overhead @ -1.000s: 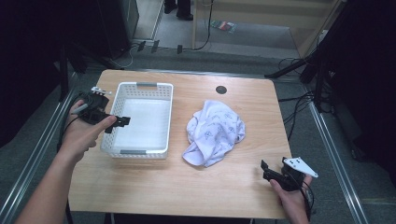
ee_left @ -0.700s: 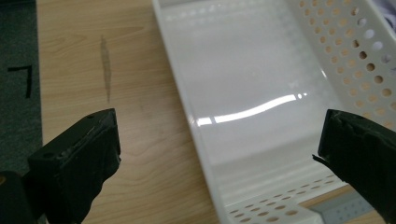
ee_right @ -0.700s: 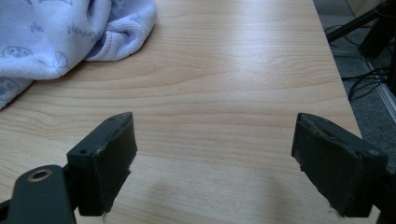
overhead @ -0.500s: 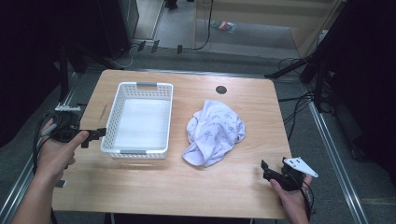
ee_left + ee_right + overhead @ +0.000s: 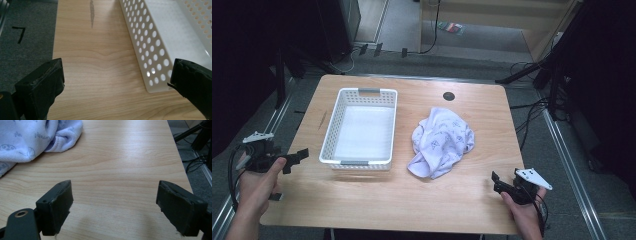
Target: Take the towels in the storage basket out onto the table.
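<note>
Dark floor, cables and black stands ringed your wooden table (image 5: 362,200), and most of that surround was too dim to make out. Taking the white perforated basket (image 5: 332,131) as the landmark: it sat on the table's left half with nothing visible inside it, its bare floor showing through to the rim. In the left gripper view its far end was cut off by the frame, and only one holed side wall (image 5: 147,52) and a corner could be read clearly.

Your left gripper (image 5: 294,159) hung just off the basket's near-left corner, at the table's left edge, its jaws spread wide with nothing between them but bare wood. Your left hand (image 5: 257,185) wrapped its handle, hiding much of the body.

To the right of the basket, apart from it, lay the crumpled pale printed cloth (image 5: 439,142); the print was too small to identify. In the right gripper view only its edge (image 5: 37,137) showed at the upper left.

Your right gripper (image 5: 498,182) sat well to the right of the basket, near the table's front right corner, jaws wide apart and holding nothing. A dark round hole (image 5: 448,95) marked the tabletop beyond the cloth.
</note>
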The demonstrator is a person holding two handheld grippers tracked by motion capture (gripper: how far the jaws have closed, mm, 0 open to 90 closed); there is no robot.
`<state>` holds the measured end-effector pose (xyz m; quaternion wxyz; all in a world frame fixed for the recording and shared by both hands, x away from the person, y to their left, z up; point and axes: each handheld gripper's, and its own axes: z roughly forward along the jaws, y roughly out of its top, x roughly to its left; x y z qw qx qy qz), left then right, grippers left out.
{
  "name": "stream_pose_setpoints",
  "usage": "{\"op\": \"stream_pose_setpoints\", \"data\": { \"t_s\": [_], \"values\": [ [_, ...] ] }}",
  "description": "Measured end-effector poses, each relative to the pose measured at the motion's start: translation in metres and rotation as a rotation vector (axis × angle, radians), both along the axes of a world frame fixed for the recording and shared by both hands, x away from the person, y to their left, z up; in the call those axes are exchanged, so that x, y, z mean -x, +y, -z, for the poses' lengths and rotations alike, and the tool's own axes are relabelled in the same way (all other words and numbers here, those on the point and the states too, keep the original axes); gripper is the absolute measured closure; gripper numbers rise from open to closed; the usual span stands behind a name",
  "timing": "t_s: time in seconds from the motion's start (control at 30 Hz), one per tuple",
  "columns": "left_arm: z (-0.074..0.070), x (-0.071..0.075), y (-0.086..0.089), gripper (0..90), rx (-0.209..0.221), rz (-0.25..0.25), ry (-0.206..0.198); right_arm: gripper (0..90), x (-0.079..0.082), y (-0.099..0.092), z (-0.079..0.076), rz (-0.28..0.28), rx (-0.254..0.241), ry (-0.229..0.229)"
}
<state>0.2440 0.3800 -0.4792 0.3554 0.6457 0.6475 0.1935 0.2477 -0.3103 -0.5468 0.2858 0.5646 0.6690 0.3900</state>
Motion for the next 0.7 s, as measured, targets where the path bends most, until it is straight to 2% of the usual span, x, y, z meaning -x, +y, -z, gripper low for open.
{"op": "stream_pose_setpoints", "data": {
  "t_s": [0.13, 0.17, 0.2, 0.4, 0.5, 0.63, 0.7],
  "values": [
    [0.016, 0.009, 0.004, 0.0, 0.01, -0.022, -0.038, 13.9, 0.0, 0.0, 0.0, 0.004, 0.001, 0.0],
    [0.016, 0.009, 0.004, 0.0, 0.01, -0.022, -0.038, 13.9, 0.0, 0.0, 0.0, 0.004, 0.001, 0.0],
    [0.025, 0.013, 0.003, 0.0, -0.003, -0.033, -0.064, 13.9, 0.0, 0.0, 0.0, 0.005, 0.001, -0.001],
    [0.054, 0.025, 0.0, 0.0, 0.009, -0.043, -0.105, 13.9, 0.0, 0.0, 0.0, 0.004, -0.001, -0.004],
    [0.06, 0.028, -0.004, 0.0, -0.023, -0.043, -0.132, 13.9, 0.0, 0.0, 0.0, 0.003, -0.001, -0.004],
    [0.065, 0.031, -0.009, 0.0, -0.034, -0.031, -0.155, 13.7, 0.001, -0.001, 0.0, -0.001, -0.004, -0.009],
    [0.067, 0.032, -0.01, 0.0, -0.041, -0.029, -0.154, 13.6, 0.001, -0.001, 0.0, -0.005, -0.006, -0.009]
  ]
}}
